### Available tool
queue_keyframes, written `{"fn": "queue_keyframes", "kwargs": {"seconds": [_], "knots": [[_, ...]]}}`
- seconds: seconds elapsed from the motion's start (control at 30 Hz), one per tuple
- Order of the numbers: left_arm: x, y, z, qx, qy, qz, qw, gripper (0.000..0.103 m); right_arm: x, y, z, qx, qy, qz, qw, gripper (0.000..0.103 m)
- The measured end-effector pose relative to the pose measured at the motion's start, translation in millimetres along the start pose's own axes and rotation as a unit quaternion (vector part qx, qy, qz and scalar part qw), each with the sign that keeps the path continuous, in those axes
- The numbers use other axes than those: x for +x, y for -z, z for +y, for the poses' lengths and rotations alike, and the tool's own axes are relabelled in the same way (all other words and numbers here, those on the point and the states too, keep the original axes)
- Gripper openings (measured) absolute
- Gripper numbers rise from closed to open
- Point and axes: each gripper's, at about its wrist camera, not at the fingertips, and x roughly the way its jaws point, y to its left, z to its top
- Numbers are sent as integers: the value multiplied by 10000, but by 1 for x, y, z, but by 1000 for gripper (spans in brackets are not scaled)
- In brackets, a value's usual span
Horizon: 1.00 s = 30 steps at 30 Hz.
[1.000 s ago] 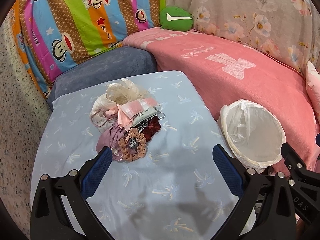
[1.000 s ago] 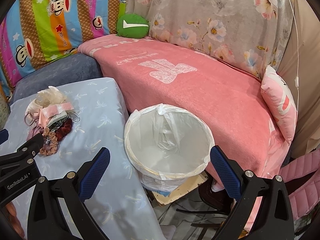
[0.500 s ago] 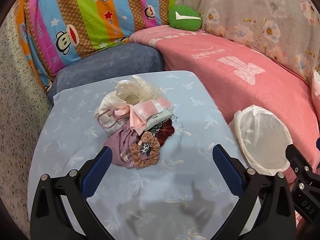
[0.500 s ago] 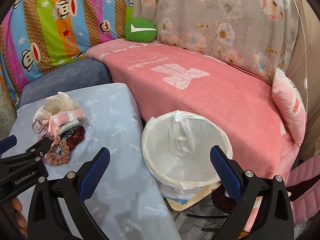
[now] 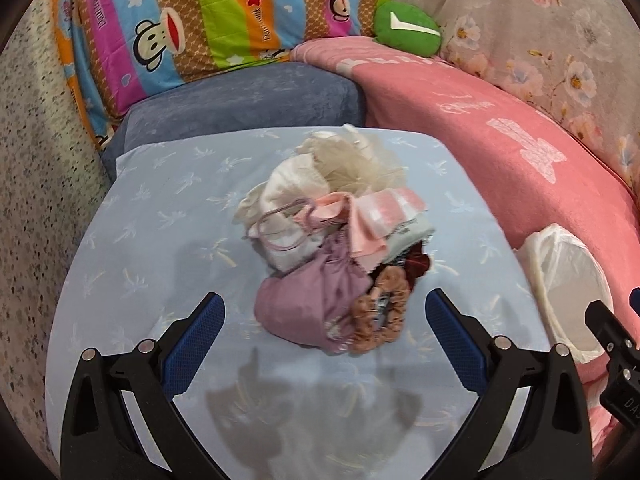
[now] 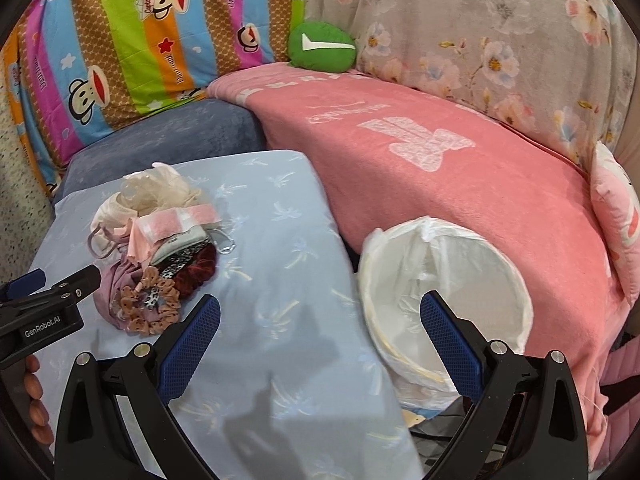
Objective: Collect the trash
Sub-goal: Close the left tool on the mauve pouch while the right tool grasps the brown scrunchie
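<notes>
Left tool (image 5: pixel 324 320) spread wide, nothing between fingers, hovering just short of trash pile (image 5: pixel 336 248). Pile heaped mid-way on pale blue palm-print surface (image 5: pixel 160 216): mauve cloth (image 5: pixel 312 308) and tan scrunchie (image 5: pixel 380 312) nearest the fingers, pink-white wrapper (image 5: pixel 388 204) and cream tissue (image 5: pixel 352 160) farther back. Right tool (image 6: pixel 320 320) likewise wide apart and empty, over surface edge. White-lined bin (image 6: pixel 444 292) just beside surface, against pink blanket (image 6: pixel 460 168). Green cushion (image 6: pixel 322 46) well behind.
</notes>
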Motion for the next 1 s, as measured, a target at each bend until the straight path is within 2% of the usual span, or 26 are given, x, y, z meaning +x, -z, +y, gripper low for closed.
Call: {"fn": "queue_keyframes", "kwargs": {"seconds": [0.17, 0.37, 0.53, 0.7, 0.87, 1.0], "knots": [[17, 2, 26, -334, -19, 181, 9993, 96, 18, 1, 26, -136, -313, 119, 9993, 97], [35, 3, 37, -322, 321, 352, 9983, 96, 40, 6, 55, -306, -546, 255, 9977, 96], [46, 1, 39, -397, 769, 518, 9949, 93, 65, 10, 74, -356, -791, 475, 9951, 89], [59, -4, 41, -477, 1066, 672, 9909, 77, 88, 13, 88, -328, -1055, 728, 9912, 78], [68, -7, 43, -572, 1401, 869, 9846, 54, 108, 19, 102, -323, -1314, 976, 9860, 64], [70, -6, 44, -570, 1602, 971, 9806, 35, 121, 24, 114, -342, -1550, 1148, 9806, 49]]}}
